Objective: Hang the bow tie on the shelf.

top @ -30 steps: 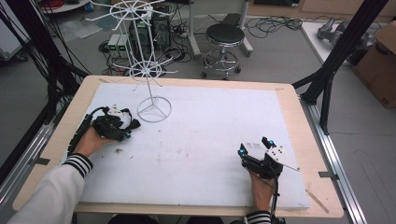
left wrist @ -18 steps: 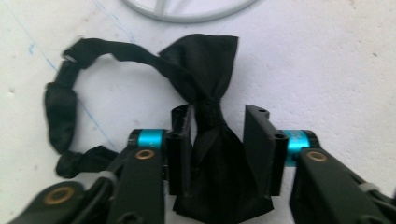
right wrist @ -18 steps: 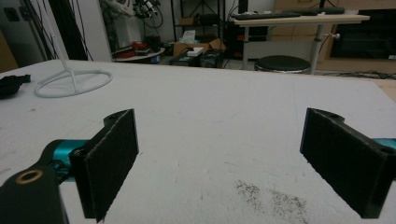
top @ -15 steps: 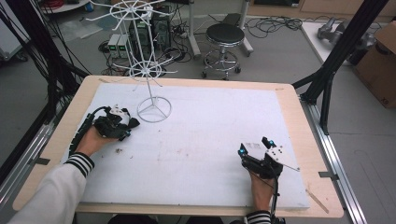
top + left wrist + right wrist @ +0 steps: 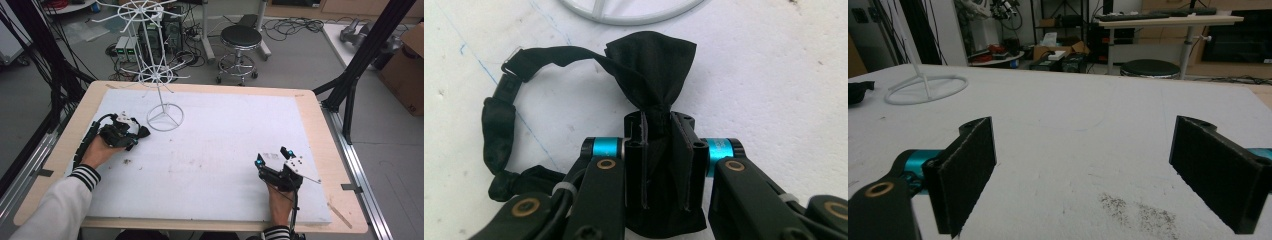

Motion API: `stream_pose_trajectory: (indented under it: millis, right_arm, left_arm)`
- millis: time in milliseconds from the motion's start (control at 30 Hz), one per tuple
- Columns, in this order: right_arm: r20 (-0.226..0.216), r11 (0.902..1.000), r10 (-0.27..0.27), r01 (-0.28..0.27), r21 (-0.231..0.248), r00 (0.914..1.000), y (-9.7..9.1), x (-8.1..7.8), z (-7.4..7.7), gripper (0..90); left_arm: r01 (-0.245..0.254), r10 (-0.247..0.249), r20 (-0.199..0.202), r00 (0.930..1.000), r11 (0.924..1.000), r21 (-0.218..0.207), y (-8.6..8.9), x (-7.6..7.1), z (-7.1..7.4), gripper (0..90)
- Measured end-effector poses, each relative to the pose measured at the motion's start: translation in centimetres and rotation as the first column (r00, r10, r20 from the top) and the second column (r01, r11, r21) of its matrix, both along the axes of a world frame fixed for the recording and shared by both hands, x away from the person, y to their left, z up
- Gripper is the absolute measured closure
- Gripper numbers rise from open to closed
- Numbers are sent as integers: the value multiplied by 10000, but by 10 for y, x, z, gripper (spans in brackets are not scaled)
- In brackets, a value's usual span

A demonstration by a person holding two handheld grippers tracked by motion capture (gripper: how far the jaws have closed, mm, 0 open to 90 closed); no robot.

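Observation:
A black bow tie (image 5: 651,62) lies on the white tabletop, its strap (image 5: 499,125) curling off to the left in the left gripper view. My left gripper (image 5: 656,142) is shut on the bow tie's middle, one wing fanning out past the jaws. In the high view that gripper (image 5: 131,131) sits at the table's left, just short of the ring base of a white wire display stand (image 5: 164,117). My right gripper (image 5: 272,159) rests low at the front right, and in its own view (image 5: 1083,165) the jaws stand wide open with nothing between them.
The stand's ring base (image 5: 925,87) and a bit of the bow tie (image 5: 859,90) show far left in the right gripper view. The white mat (image 5: 225,140) covers a wooden table (image 5: 330,150). A stool (image 5: 241,37) and cables lie beyond the far edge.
The left hand and its gripper have crept slightly right, toward the stand's base. The right gripper has stayed put.

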State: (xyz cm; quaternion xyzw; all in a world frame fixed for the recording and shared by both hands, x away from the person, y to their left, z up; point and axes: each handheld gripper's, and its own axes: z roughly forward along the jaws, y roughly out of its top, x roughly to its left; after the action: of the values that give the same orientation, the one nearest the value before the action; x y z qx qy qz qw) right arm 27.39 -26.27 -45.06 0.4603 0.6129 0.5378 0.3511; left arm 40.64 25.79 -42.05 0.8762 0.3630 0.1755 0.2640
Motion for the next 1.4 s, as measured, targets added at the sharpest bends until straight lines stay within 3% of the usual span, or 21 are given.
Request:
stream_pose_trajectory:
  millis: [467,533,567,667,700,733,767,800,900,933,967,1000,1033,1067,1100,1133,1167,1200,1233,1333,1400]
  right_arm:
    - [3,10000,-12,12,-29,10000,0,0,0,104]
    - [2,10000,-12,12,-36,10000,0,0,0,104]
    - [-3,10000,-11,11,-31,10000,0,0,0,104]
    - [2,10000,-12,12,-21,10000,0,0,0,104]
    - [0,10000,-5,5,-15,10000,0,0,0,104]
    - [0,10000,-5,5,-15,10000,0,0,0,104]
    - [8,10000,-5,5,-19,10000,0,0,0,104]
    - [8,10000,-5,5,-19,10000,0,0,0,104]
    - [13,10000,-32,32,25,10000,-1,0,0,104]
    - [44,10000,-21,21,27,10000,-1,1,0,104]
    - [23,10000,-22,22,48,10000,-1,0,0,104]
    - [31,10000,-25,25,26,10000,-1,0,0,104]
    - [35,10000,-39,39,8,10000,0,0,0,104]
    - [21,10000,-14,14,-10,10000,0,0,0,104]
    - [27,10000,-21,21,-40,10000,0,0,0,104]
    - [2,10000,-35,35,-31,10000,0,0,0,104]
    - [6,10000,-22,22,-21,10000,0,0,0,104]
    - [6,10000,-22,22,-21,10000,0,0,0,104]
    - [11,10000,-26,26,-23,10000,0,0,0,104]
    - [-1,10000,-42,42,-62,10000,1,0,0,104]
    - [33,10000,-21,22,-85,10000,0,0,0,104]
  left_arm:
    - [-117,212,990,9949,9954,-953,14,-17,15,776]
    - [-206,339,1144,9929,9930,-1160,17,-22,17,776]
    - [-161,374,1442,9888,9891,-1465,20,-27,19,777]
    - [-31,302,1700,9850,9875,-1574,22,-32,22,777]
    - [50,315,1930,9807,9826,-1855,23,-37,26,777]
    - [50,315,1930,9807,9826,-1855,23,-37,26,777]
    - [146,342,2201,9749,9762,-2165,24,-43,30,777]
    - [146,342,2201,9749,9762,-2165,24,-43,30,777]
    - [232,459,2506,9670,9636,-2664,24,-55,36,777]
    - [232,459,2506,9670,9636,-2664,24,-55,36,777]
    - [309,544,2736,9603,9539,-2984,26,-61,37,777]
    - [309,544,2736,9603,9539,-2984,26,-61,37,777]
    - [336,649,2921,9542,9468,-3201,26,-66,38,777]
    - [336,649,2921,9542,9468,-3201,26,-66,38,777]
    - [441,682,3077,9490,9379,-3441,26,-70,40,777]
    - [441,682,3077,9490,9379,-3441,26,-70,40,777]
    - [609,657,3319,9410,9320,-3573,26,-75,43,777]
    - [609,657,3319,9410,9320,-3573,26,-75,43,777]
    - [724,673,3499,9343,9256,-3715,26,-78,46,777]
    - [857,813,3761,9230,9095,-4068,25,-84,55,778]
    - [898,818,3850,9193,9088,-4075,24,-86,58,778]
